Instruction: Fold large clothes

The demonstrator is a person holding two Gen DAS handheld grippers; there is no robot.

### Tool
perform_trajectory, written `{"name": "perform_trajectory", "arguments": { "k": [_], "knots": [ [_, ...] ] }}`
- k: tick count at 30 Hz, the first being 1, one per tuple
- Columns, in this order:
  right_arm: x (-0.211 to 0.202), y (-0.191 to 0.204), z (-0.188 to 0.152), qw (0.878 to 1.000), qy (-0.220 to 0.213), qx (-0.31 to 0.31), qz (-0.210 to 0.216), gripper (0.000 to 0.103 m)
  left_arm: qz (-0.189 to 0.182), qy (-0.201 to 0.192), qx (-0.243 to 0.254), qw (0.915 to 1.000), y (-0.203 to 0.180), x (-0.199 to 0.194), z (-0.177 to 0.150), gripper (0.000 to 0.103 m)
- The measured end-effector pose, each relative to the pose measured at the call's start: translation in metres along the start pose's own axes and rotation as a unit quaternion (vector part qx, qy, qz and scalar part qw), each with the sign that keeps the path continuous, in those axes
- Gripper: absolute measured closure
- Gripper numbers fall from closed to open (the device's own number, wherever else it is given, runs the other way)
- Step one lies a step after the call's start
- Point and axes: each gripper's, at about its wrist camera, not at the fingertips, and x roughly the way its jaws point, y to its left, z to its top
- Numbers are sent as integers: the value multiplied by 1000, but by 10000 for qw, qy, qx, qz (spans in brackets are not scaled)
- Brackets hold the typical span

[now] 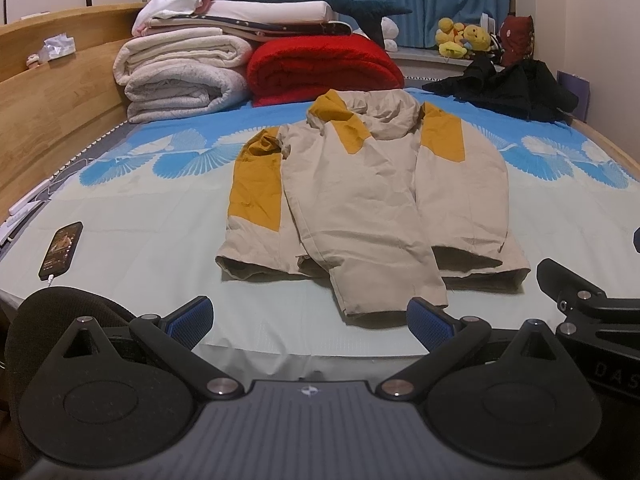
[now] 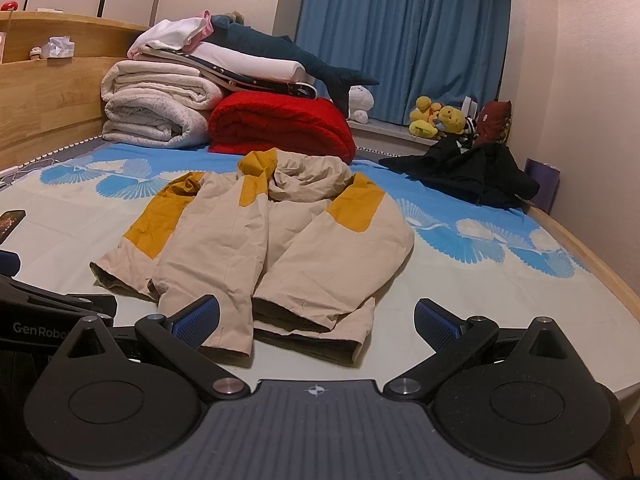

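1. Left tongs (image 1: 310,322): spread wide, holding nothing, hovering over the near edge of the bed, just short of the sleeve cuff.
2. Right tongs (image 2: 316,320): likewise spread wide and empty, with the hem directly ahead between the pads.
3. Jacket (image 1: 360,196): beige with mustard patches, lying flat at mid-bed, hood away from us, hem toward us. Both sleeves appear already folded inward over the body; one sleeve cuff (image 1: 390,300) overhangs past the hem (image 2: 316,344).
4. Step in hand, as we judge it: take the bottom edge and fold it up toward the hood. We would do well to pinch both hem corners at matching points, catching every layer, and to tuck or carry the overhanging cuff along so it does not trail out.
5. Phone (image 1: 61,250): on the sheet to the left, cabled, well apart from the jacket.
6. Bed (image 1: 160,240): patterned sheet, bare around the jacket.
7. Black garment (image 2: 472,176): crumpled at far right, presumably awaiting folding.
8. Folded blankets (image 1: 280,64): stacked at the far end, beyond the hood.
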Motion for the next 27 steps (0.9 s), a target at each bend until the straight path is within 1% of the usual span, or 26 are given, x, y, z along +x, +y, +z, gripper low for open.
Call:
{"name": "perform_trajectory", "arguments": {
  "k": [4,5,8,10,12,16,18,20,24,27],
  "knots": [
    [12,-1,-2,9998,179,58,22,1,-76,165,-9,9998,1,13,2,0],
    [18,-3,-1,9996,271,119,41,1,-145,224,-44,9996,3,18,4,0],
    [48,-20,3,9958,736,536,63,1,-296,386,-219,9986,11,36,15,0],
    [71,-33,7,9916,1004,809,-13,1,-265,381,-302,9985,17,50,25,0],
    [96,-46,12,9879,1214,957,-116,1,-231,347,-352,9985,21,64,38,0],
    [137,-60,20,9824,1479,1108,-252,1,-192,264,-427,9986,25,97,66,0],
    [157,-65,22,9801,1575,1182,-266,1,-169,236,-382,9988,23,115,79,0],
    [175,-67,24,9780,1666,1233,-255,1,-172,291,-344,9988,20,136,92,0],
    [215,-69,26,9748,1871,1195,-235,1,-474,543,-298,9970,8,182,114,0],
    [243,-72,25,9703,2059,1255,-173,1,-712,770,-168,9943,-8,217,122,0]
  ]
}}
